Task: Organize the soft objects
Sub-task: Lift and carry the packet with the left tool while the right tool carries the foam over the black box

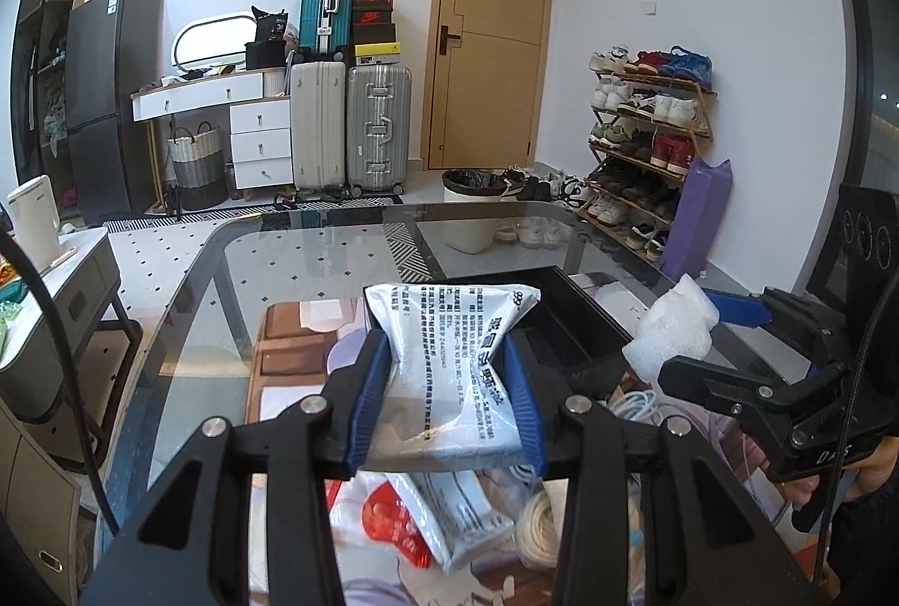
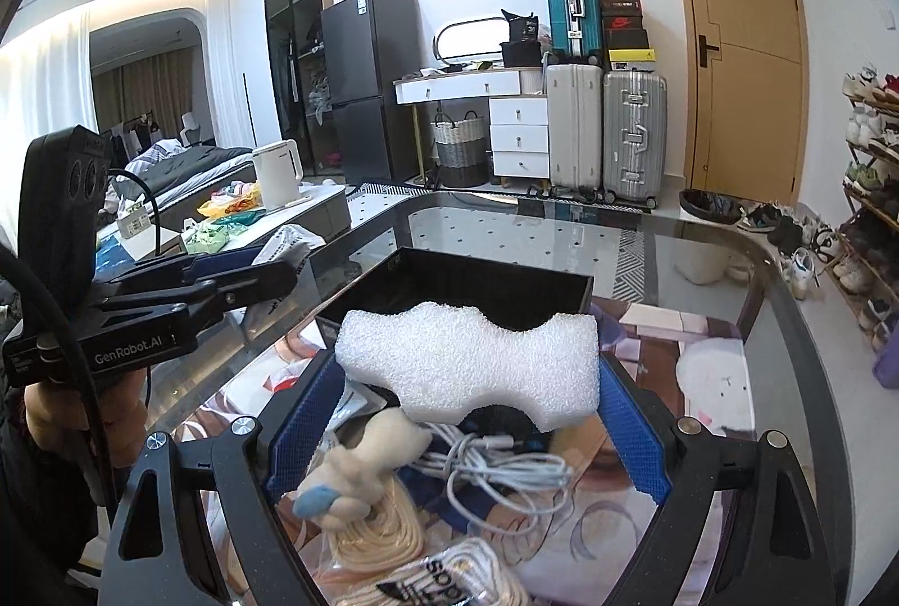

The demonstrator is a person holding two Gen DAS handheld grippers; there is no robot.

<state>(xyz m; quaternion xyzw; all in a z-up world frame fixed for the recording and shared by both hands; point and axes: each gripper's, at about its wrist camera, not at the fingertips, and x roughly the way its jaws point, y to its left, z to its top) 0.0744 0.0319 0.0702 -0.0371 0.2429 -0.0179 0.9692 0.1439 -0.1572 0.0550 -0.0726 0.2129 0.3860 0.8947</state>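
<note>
Left wrist: our left gripper pinches one white sachet printed "999", above the black tray; a second sachet lies below.

Right wrist: our right gripper clamps one white foam block before the tray; "GenRobot.AI" marks the other tool.

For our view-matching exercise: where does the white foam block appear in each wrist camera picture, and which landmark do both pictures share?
Left wrist view: the foam block is at mid-right, held in the right claw.
Right wrist view: the foam block is at centre, between that claw's blue fingers.
Shared landmark: the black tray on the glass table.
</note>
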